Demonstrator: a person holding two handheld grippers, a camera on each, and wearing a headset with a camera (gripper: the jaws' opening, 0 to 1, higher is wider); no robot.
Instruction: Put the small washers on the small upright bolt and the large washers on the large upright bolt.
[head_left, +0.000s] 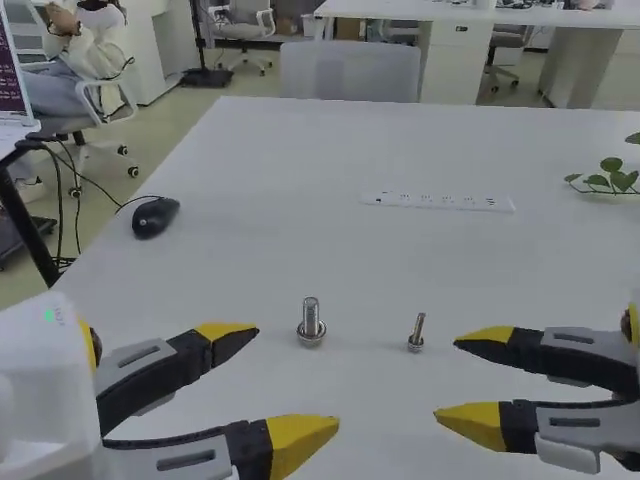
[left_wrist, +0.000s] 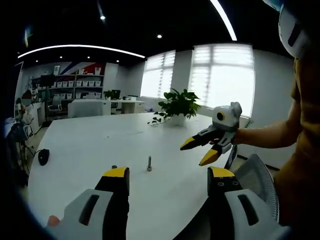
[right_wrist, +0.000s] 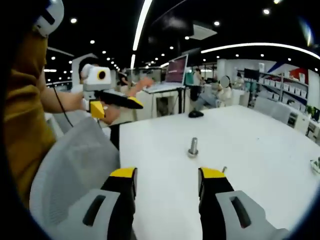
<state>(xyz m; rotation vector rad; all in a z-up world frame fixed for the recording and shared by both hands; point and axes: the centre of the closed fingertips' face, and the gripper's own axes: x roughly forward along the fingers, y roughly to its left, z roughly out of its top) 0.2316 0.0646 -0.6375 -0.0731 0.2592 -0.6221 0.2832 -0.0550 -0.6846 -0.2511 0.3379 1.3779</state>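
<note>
Head view: white table (head_left: 300, 180) in open office, mouse (head_left: 155, 215) at left, power strip (head_left: 438, 201) farther back, grey chair (head_left: 350, 70) behind. Large bolt (head_left: 311, 322) and small bolt (head_left: 417, 333) stood upright near front edge, apart. Left gripper (head_left: 295, 378) and right gripper (head_left: 447, 378) flanked them, jaws spread, empty.

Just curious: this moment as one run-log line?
left gripper open | right gripper open | large silver metal bolt, small silver metal bolt both upright
</note>
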